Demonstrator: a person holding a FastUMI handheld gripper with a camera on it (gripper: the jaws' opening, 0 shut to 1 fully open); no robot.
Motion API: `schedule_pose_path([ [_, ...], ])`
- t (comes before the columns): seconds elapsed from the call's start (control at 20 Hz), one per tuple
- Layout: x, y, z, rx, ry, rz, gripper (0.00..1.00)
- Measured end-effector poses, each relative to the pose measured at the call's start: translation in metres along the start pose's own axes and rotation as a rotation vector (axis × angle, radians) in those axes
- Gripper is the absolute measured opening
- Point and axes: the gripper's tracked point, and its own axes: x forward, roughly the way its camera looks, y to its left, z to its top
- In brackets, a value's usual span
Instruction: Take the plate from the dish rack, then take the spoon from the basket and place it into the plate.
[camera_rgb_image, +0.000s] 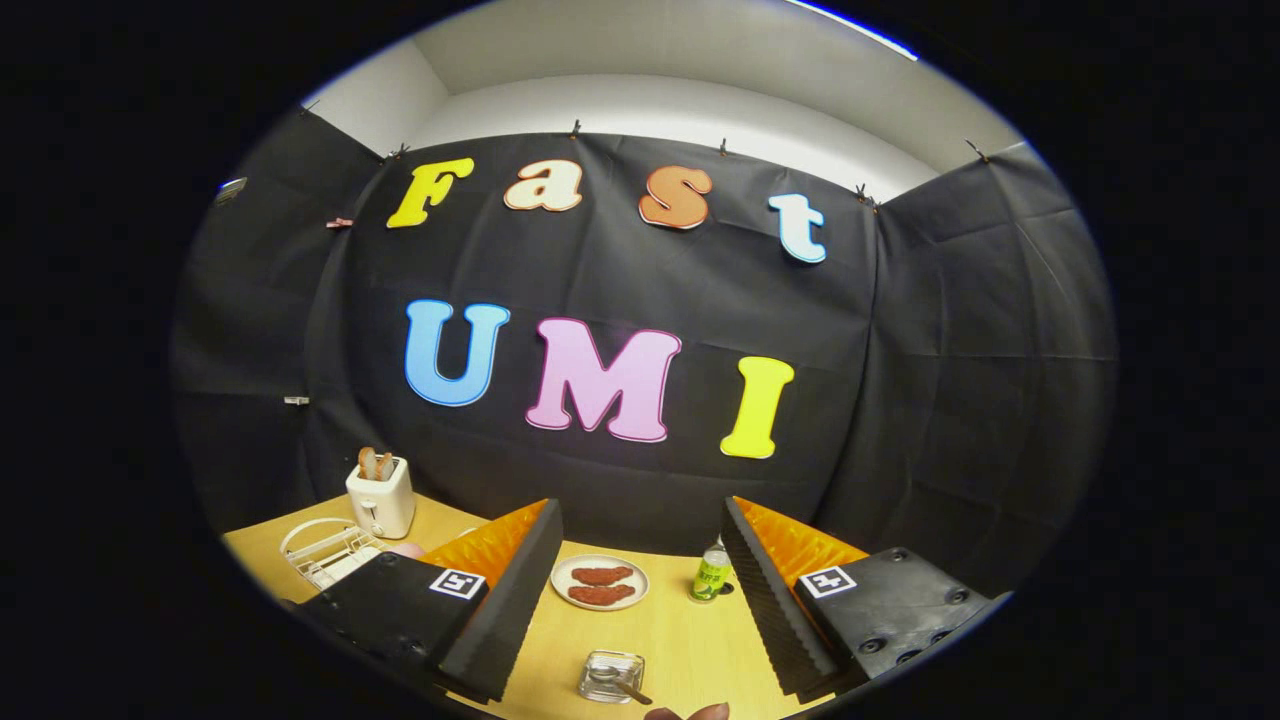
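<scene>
So the wooden table (680, 640) takes up the whole low part of the scene, and the gripper (640, 600) hangs above it with its two fingers spread wide, nothing between the pads. It's empty, no doubt about that.

Biggest thing on the table is the white wire dish rack (325, 552), far left, just beyond the left finger (500, 600). I can't make out a plate standing in it from here, the finger body covers part of it. Right behind the rack sits a white toaster (380, 497) with toast poking out the top.

In the middle, between the fingers and a bit beyond them, there's a pale plate (599, 582) lying flat on the table with two brown meat-looking pieces on it. Whether that's the task's plate already out of the rack, I honestly can't say.

Just left of the right finger (770, 600) stands a small green bottle (712, 572).

Nearest of all, between the fingers, is a little clear basket (611, 676) with the spoon (622, 685) lying in it, handle sticking out toward the right. Fingertips (690, 713) of a person's hand peek in at the near edge.

My guess: we're at the very start or between steps. If the plate counts as done, the next move is dipping down and closing on that thin spoon handle, which needs a careful line-up.
</scene>
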Motion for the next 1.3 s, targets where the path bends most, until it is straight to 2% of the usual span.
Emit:
schedule_pose_path([
  [0.25,0.011,0.068,0.020,-0.011,-0.032,0.068,0.97],
  [0.5,0.021,0.136,0.014,0.017,0.021,0.123,0.98],
  [0.7,0.036,0.188,-0.014,-0.001,0.139,0.164,0.98],
  [0.9,0.049,0.238,-0.067,0.009,0.335,0.202,0.98],
  [1.1,0.052,0.266,-0.141,0.006,0.571,0.125,0.94],
  [1.3,0.061,0.282,-0.194,0.017,0.712,0.034,0.79],
])
